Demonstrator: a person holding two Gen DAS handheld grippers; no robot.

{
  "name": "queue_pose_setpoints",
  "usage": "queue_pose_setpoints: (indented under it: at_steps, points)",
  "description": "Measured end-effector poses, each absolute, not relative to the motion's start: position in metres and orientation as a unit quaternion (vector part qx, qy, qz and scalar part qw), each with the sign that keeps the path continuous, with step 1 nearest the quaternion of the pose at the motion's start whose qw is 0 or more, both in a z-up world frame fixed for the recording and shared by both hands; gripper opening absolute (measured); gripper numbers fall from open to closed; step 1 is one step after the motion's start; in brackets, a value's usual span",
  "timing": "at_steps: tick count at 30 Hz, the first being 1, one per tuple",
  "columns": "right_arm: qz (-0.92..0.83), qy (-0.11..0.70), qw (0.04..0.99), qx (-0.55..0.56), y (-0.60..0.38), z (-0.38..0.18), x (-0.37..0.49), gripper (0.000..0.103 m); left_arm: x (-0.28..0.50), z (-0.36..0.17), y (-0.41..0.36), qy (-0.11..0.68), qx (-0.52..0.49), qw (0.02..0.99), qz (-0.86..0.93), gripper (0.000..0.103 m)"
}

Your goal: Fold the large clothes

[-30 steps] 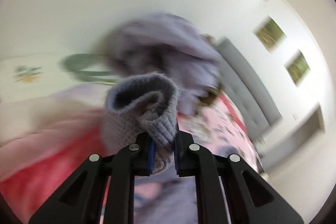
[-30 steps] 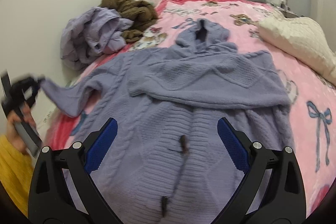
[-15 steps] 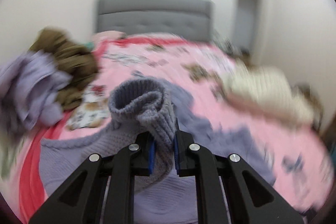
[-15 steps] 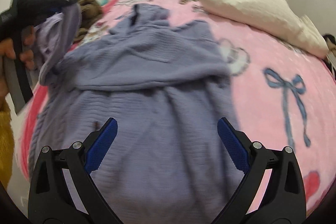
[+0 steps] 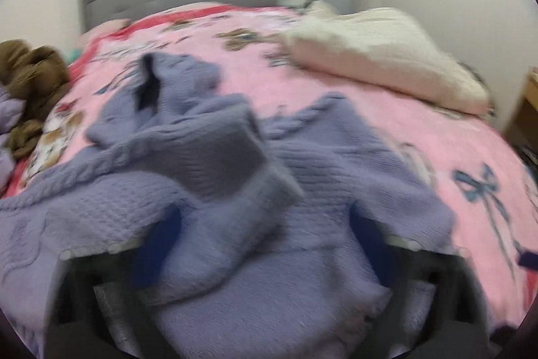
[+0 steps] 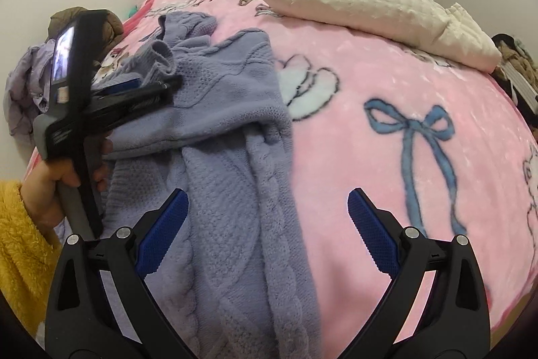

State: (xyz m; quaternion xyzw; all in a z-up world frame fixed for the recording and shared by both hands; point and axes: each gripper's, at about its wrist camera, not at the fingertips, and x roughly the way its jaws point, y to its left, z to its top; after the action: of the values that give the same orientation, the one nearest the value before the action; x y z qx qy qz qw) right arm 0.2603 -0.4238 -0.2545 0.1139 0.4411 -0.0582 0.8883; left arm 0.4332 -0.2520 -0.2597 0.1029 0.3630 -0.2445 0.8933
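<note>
The purple sweater [image 6: 228, 130] is spread on the pink bed [image 6: 386, 130], under and ahead of both tools. The left tool [image 5: 265, 244] is seen blurred, with its jaws wide apart and the sleeve cuff [image 5: 215, 157] lying loose just ahead of it. The right tool [image 6: 267, 231] is held wide open above the sweater's edge, with nothing gripped.

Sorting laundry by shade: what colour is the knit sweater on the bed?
Lavender-purple, a cable-knit sweater; the right wrist view shows it best.
</note>
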Motion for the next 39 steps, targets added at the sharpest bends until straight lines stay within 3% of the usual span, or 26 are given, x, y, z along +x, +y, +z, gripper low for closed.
queue_pose_setpoints:
  at_steps: [4,12,19,20,22,29,33,36,38,39]
  points:
    - [-0.043,0.425,0.896,0.123,-0.422,-0.249,0.27,0.092,0.413,-0.242,-0.231,0.329,0.123,0.903,-0.248,0.098]
    - [0.021,0.385,0.92,0.072,-0.389,-0.224,0.337,0.092,0.378,-0.216,-0.103,0.295,0.095,0.935,-0.17,0.098]
    - [0.108,0.408,0.906,0.035,-0.341,-0.219,0.423,0.09,0.393,-0.239,0.01,0.341,0.054,0.934,-0.089,0.098]
    - [0.113,0.417,0.901,0.035,-0.338,-0.22,0.43,0.079,0.397,-0.243,0.023,0.354,0.049,0.93,-0.088,0.098]
    - [0.112,0.442,0.889,0.04,-0.335,-0.228,0.45,0.07,0.401,-0.253,0.041,0.367,0.035,0.926,-0.082,0.098]
    - [0.09,0.478,0.871,0.071,-0.344,-0.256,0.48,0.074,0.409,-0.284,0.076,0.42,0.005,0.905,-0.067,0.086]
    - [0.076,0.481,0.871,0.064,-0.344,-0.268,0.485,0.073,0.405,-0.29,0.076,0.422,0.018,0.903,-0.076,0.086]
    - [0.083,0.483,0.867,0.084,-0.344,-0.276,0.487,0.055,0.407,-0.293,0.077,0.428,0.017,0.9,-0.082,0.081]
    - [0.092,0.482,0.866,0.098,-0.342,-0.28,0.486,0.036,0.41,-0.294,0.074,0.433,0.025,0.897,-0.079,0.07]
    - [0.1,0.478,0.867,0.103,-0.34,-0.28,0.484,0.035,0.412,-0.294,0.071,0.432,0.033,0.898,-0.079,0.063]
